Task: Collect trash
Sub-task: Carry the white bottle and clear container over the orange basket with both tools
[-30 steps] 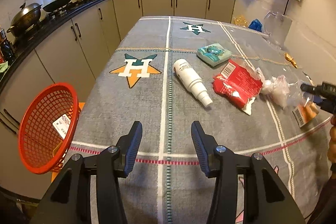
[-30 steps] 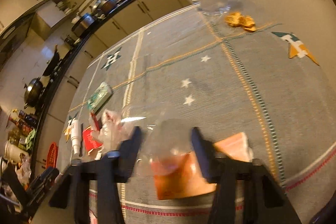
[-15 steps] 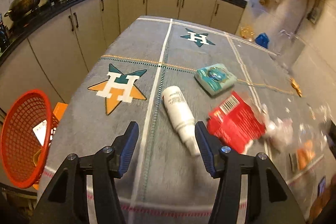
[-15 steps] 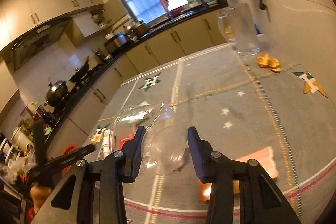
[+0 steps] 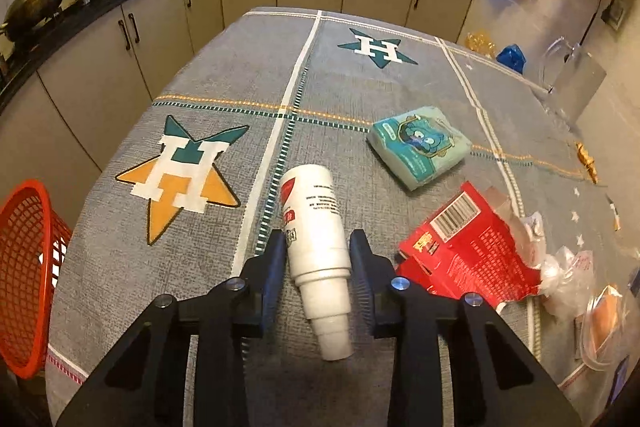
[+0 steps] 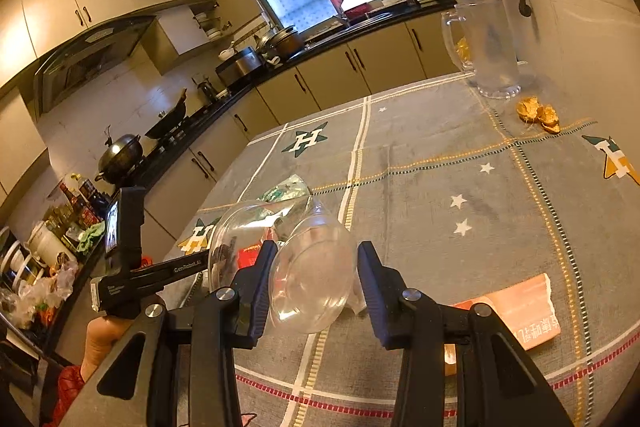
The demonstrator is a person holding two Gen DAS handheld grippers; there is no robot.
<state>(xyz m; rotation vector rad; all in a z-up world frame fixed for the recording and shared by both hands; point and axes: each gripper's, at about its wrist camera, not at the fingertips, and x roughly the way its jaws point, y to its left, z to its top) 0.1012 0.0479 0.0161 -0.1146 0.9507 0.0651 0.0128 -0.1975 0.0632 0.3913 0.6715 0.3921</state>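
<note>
A white plastic bottle (image 5: 314, 227) lies on the grey tablecloth, and my left gripper (image 5: 318, 251) is closed around its body with both fingers touching its sides. My right gripper (image 6: 314, 267) is shut on a clear plastic clamshell container (image 6: 308, 267) and holds it above the table. A red torn wrapper (image 5: 464, 251), a teal tissue pack (image 5: 420, 147), crumpled clear plastic (image 5: 560, 271) and an orange packet (image 6: 516, 311) lie on the table. The red mesh basket (image 5: 24, 279) hangs off the table's left edge.
A glass jug (image 6: 490, 47) and golden foil scraps (image 6: 538, 115) stand at the far right by the wall. A blue bag (image 5: 512, 57) lies at the table's far edge. Kitchen counters with pots run along the left and back.
My left gripper moved forward over the table and closed around the white bottle. My right gripper lifted the clear container up off the table.
</note>
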